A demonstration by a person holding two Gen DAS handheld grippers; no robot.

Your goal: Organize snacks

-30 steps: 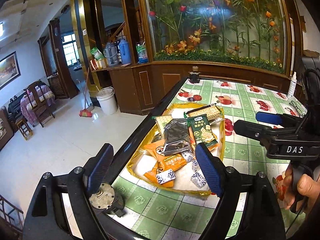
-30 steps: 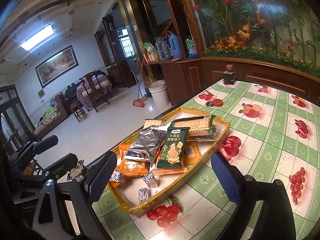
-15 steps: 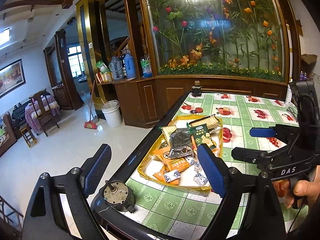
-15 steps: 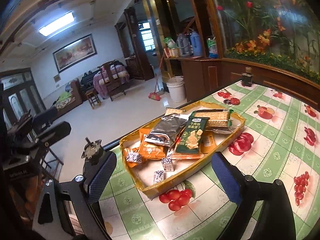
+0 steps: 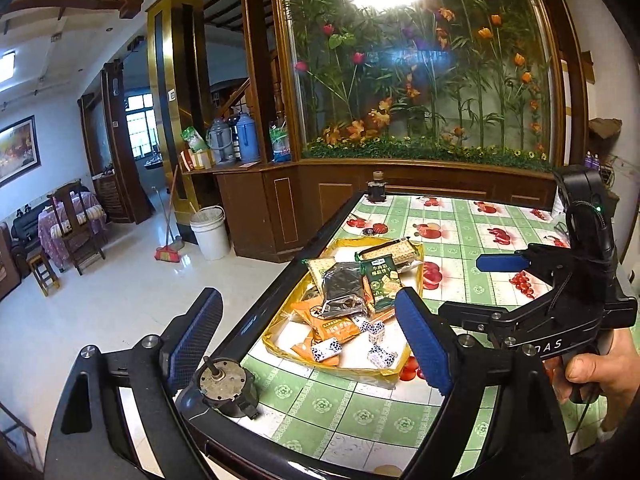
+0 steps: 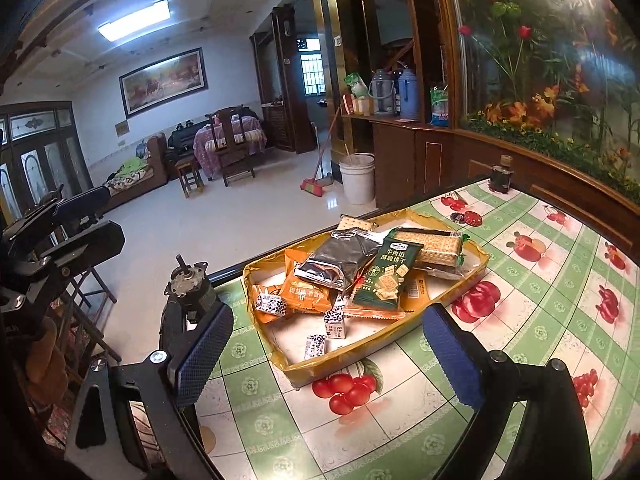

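Left gripper [image 5: 308,340] and right gripper [image 6: 326,354] both angled downward, fingers spread wide, empty; a hand [image 5: 600,368] grips the right handle.

A small motor [image 5: 224,384] sits on the table corner [image 5: 320,412]; white bucket [image 5: 211,233] beyond.

Left wrist view: sits behind left gripper [image 5: 308,332], looks down-forward from table corner, snack tray [image 5: 276,334] near, at 12 o'clock; right gripper [image 5: 472,284] at 3 o'clock. Right wrist view: behind right gripper [image 6: 326,354], tray [image 6: 384,354] nearer, left gripper [image 6: 92,216] at 9 o'clock. Both share tray, table [image 5: 360,412], flower wall [image 5: 420,80].
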